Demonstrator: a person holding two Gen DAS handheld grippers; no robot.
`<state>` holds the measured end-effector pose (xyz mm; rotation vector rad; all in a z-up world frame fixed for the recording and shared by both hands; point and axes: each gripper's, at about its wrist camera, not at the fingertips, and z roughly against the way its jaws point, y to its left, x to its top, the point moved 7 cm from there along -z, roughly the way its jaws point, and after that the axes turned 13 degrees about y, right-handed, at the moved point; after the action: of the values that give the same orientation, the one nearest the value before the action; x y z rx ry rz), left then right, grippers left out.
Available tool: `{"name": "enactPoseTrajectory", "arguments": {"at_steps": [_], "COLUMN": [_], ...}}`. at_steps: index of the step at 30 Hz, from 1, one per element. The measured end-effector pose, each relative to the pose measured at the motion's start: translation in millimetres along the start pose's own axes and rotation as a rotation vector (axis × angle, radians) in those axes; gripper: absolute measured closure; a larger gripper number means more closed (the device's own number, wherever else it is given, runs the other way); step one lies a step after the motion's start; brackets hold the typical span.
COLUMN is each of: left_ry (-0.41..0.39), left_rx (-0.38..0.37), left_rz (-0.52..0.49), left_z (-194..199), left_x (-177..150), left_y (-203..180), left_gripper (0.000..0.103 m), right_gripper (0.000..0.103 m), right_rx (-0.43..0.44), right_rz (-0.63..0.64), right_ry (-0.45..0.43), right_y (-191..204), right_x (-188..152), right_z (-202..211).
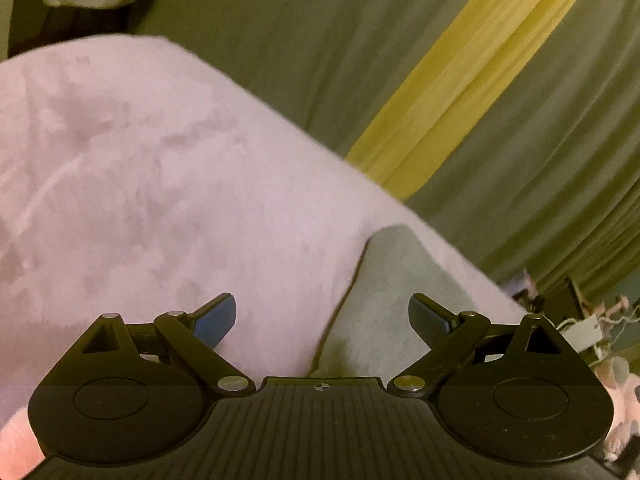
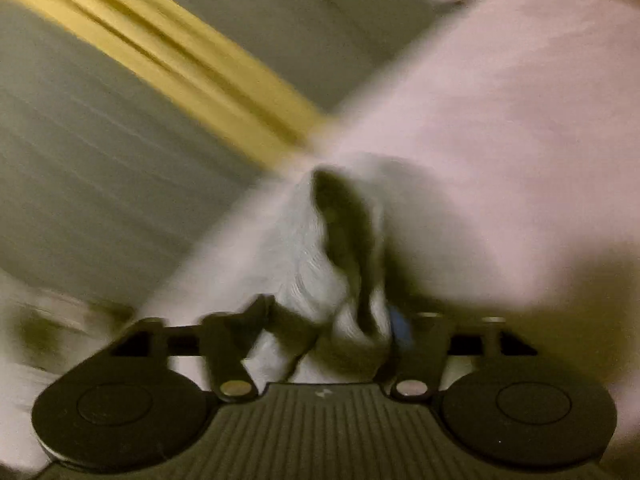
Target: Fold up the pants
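Looks mid-fold: right gripper (image 2: pixel 324 320) pinches the pants (image 2: pixel 320 248), left gripper (image 1: pixel 322 320) hangs spread, needs its own grab next.

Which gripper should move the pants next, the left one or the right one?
Probably the right. The right gripper is shut on a bunch of the pale pants, so it can pull them over. The left gripper is open and holds nothing, with the pants lying ahead on the pink blanket.
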<state>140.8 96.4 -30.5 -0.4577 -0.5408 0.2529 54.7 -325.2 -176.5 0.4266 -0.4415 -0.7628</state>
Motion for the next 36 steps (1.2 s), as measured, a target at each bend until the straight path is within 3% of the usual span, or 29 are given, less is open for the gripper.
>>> {"name": "enactPoseTrajectory", "arguments": {"at_steps": [2,3,7,9,11,13,14,16,17,21,27,30,36], "left_ry": [0.014,0.009,0.009,0.02,0.024,0.026,0.029,0.032,0.038,0.052,0.057,0.075,0.078], "left_rx": [-0.001,0.01,0.029,0.027,0.033,0.035,0.033,0.031,0.031,0.03,0.049,0.083,0.134], "left_rz": [-0.011,-0.015,-0.021,-0.024,-0.03,-0.035,-0.035,-0.03,-0.027,-0.011,-0.02,-0.034,-0.055], "left_z": [-3,-4,-7,-8,-9,-10,-10,-11,-12,-15,-17,-23,-25], "left_x": [-3,-3,-4,-7,-8,-8,-8,-8,-9,-10,-10,-13,-14], "left_y": [-2,-3,-6,-7,-8,-9,-9,-8,-8,-5,-7,-7,-4], "left_gripper": [0.006,0.006,0.006,0.006,0.006,0.006,0.006,0.006,0.006,0.006,0.006,0.006,0.006], "right_gripper": [0.025,0.025,0.026,0.027,0.034,0.049,0.052,0.07,0.072,0.072,0.056,0.054,0.067], "right_rx": [0.135,0.158,0.173,0.193,0.204,0.157,0.136,0.121,0.12,0.122,0.157,0.195,0.108], "right_rz": [-0.1,-0.114,0.031,0.073,0.093,0.099,0.101,0.093,0.093,0.069,-0.005,-0.071,0.091], "right_ry": [0.0,-0.004,-0.054,-0.035,0.006,0.029,0.025,0.006,-0.002,0.0,0.03,0.047,-0.024], "right_y": [-14,-13,18,30,35,34,35,36,37,34,18,12,32], "right_x": [-2,-2,10,11,7,2,2,7,12,15,14,18,18], "right_z": [5,8,20,19,11,1,-1,-1,-7,-10,-10,-15,-7]}}
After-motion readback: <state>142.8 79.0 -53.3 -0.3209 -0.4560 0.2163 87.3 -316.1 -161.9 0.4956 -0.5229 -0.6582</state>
